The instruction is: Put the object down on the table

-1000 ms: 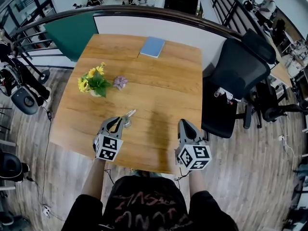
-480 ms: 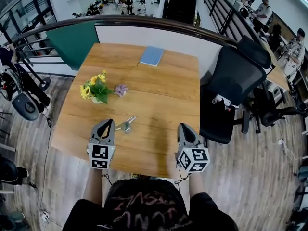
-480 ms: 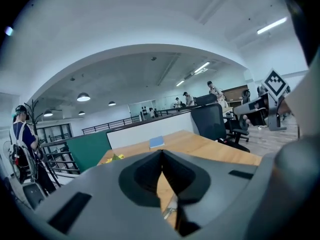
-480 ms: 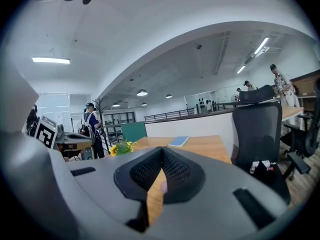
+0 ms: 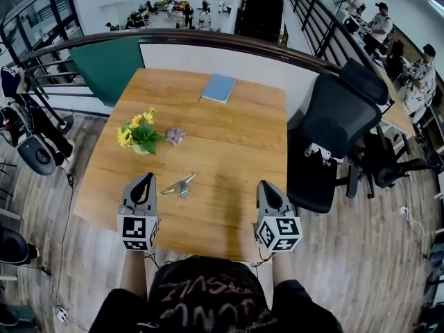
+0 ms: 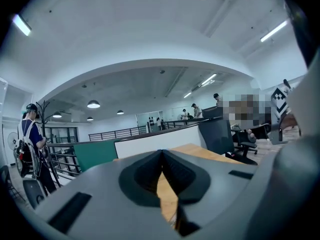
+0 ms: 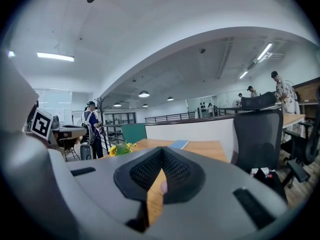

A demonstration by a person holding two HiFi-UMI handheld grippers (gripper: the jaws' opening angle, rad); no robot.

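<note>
A small silvery metal object (image 5: 179, 184) lies flat on the wooden table (image 5: 229, 144), left of the middle and near the front. My left gripper (image 5: 147, 178) sits just left of it, apart from it, shut and empty. In the left gripper view its jaws (image 6: 161, 154) meet in a closed seam with only tabletop beyond. My right gripper (image 5: 264, 184) rests near the table's front right, also shut with nothing in it. The right gripper view shows the same closed jaws (image 7: 161, 153).
A pot of yellow flowers (image 5: 139, 134) and a small purple flower (image 5: 174, 136) stand behind the metal object. A blue book (image 5: 218, 87) lies at the far edge. A black office chair (image 5: 333, 127) stands right of the table. A railing runs behind.
The left gripper has let go of the metal object, drawn back left and toward me, and closed its jaws. The object now lies alone on the table. The right gripper has barely moved.
</note>
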